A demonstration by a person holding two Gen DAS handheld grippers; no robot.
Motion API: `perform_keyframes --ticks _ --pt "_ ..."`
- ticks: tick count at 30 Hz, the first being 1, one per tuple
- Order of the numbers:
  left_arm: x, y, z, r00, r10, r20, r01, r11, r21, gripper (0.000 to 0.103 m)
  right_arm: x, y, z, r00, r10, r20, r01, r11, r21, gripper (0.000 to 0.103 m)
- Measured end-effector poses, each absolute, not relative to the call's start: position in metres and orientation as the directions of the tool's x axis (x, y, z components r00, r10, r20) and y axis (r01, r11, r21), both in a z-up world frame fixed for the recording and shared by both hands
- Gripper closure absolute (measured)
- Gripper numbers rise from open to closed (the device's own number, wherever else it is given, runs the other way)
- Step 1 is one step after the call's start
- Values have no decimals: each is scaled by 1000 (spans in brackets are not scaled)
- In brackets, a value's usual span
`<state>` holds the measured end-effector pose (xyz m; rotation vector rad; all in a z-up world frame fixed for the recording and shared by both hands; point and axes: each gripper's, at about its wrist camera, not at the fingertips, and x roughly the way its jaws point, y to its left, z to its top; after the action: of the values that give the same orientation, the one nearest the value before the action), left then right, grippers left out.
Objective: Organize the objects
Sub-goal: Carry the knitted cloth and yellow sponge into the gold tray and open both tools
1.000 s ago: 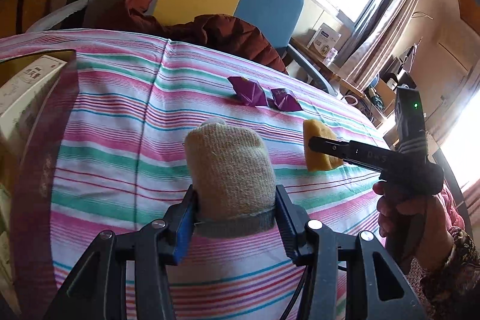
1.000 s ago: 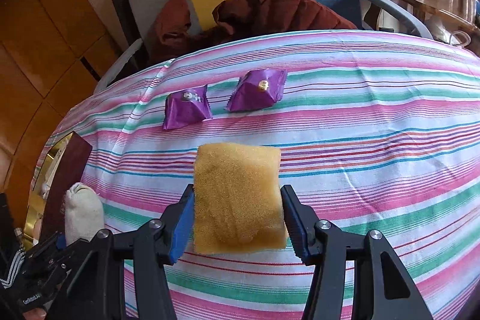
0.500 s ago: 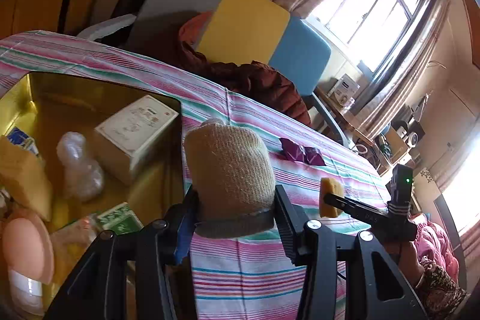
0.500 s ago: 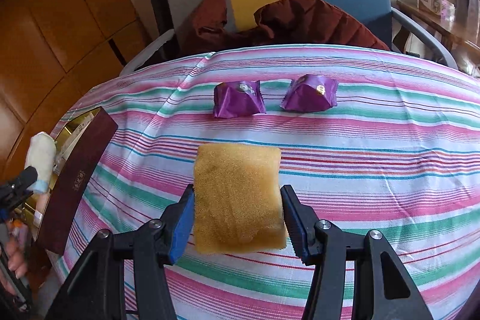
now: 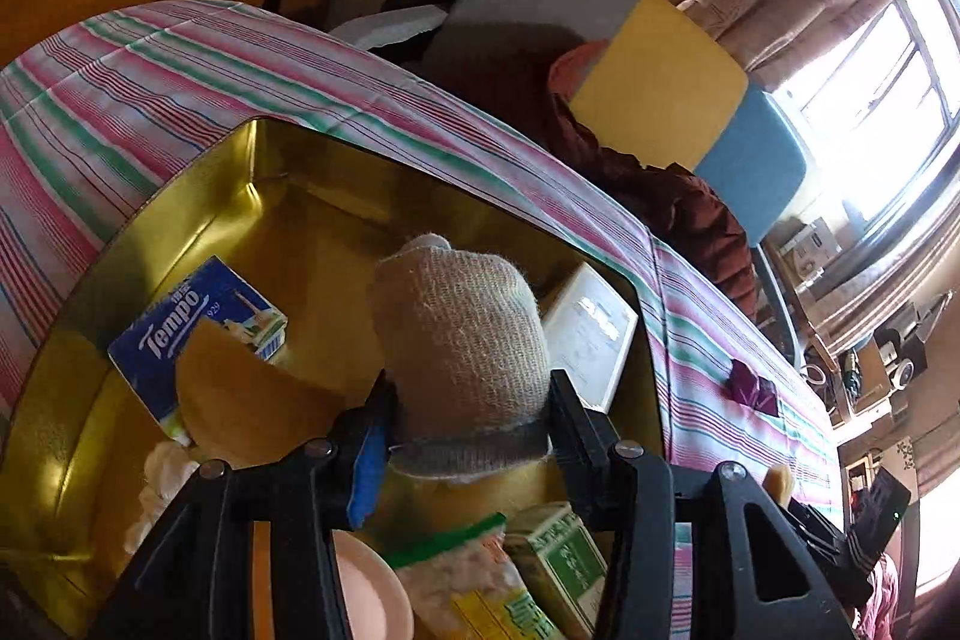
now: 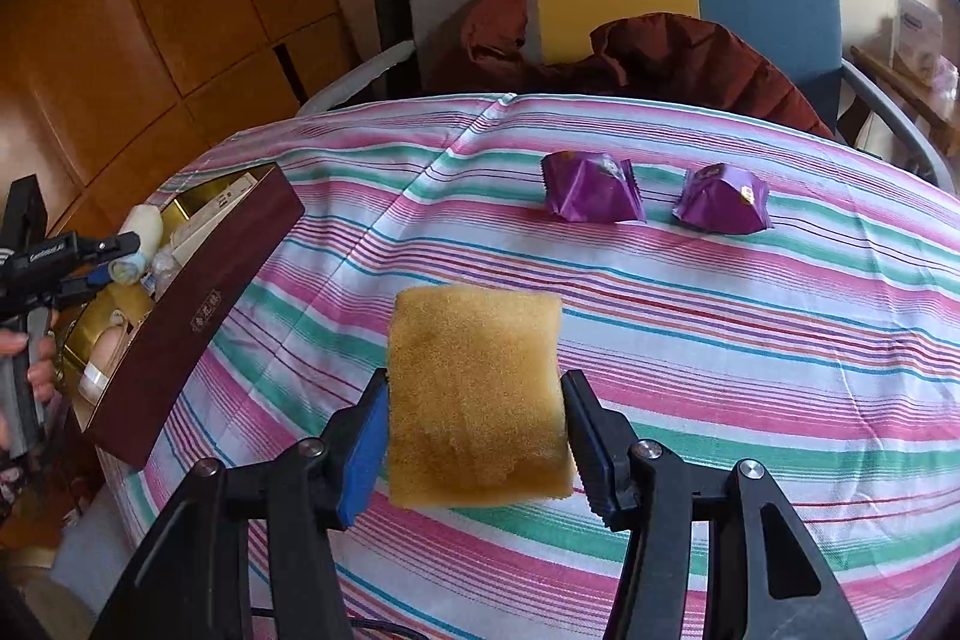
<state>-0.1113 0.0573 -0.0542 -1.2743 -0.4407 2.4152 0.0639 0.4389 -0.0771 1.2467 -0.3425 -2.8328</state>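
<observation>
1. Left gripper [image 5: 465, 436]: fingers clamped on a knit beige sock roll [image 5: 459, 340], rounded end pointing forward, over the gold-lined tin [image 5: 198, 196].
2. Tin contents: Tempo pack [image 5: 186, 316], white box [image 5: 591, 346], sponge wedge [image 5: 240, 406].
3. Right gripper [image 6: 474, 436]: fingers clamped on a porous yellow sponge [image 6: 474, 394], rectangular, long axis forward, above the striped worktop [image 6: 780, 340].
4. Two crinkly purple packets [image 6: 591, 190] lie beyond it.

The rolled sock [image 5: 459, 346] hides part of the white box [image 5: 591, 346]; its label is too blurred to read.
</observation>
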Motion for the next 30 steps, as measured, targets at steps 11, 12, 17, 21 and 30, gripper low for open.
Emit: perform_keyframes --ticks 11,12,17,21,30 --pt "-149 56 -43 -590 389 -707 -209 -920 -332 41 65 427 -79 -679 -120 -724 -19 -983 181 47" --pt "-148 51 -39 -598 403 -693 -211 -913 -349 41 65 426 -79 -679 -119 -724 -16 -984 177 47" --pt "-140 37 -22 -646 447 -619 -195 -881 -432 40 65 423 -80 -679 -121 -724 -2 -986 167 47" --pt "-126 28 -19 -663 450 -598 -180 -871 -456 39 65 419 -80 -680 -126 -722 11 -987 161 47" --pt "-81 22 -34 -637 480 -603 -209 -860 -465 39 65 405 -74 -676 -136 -725 28 -987 159 47"
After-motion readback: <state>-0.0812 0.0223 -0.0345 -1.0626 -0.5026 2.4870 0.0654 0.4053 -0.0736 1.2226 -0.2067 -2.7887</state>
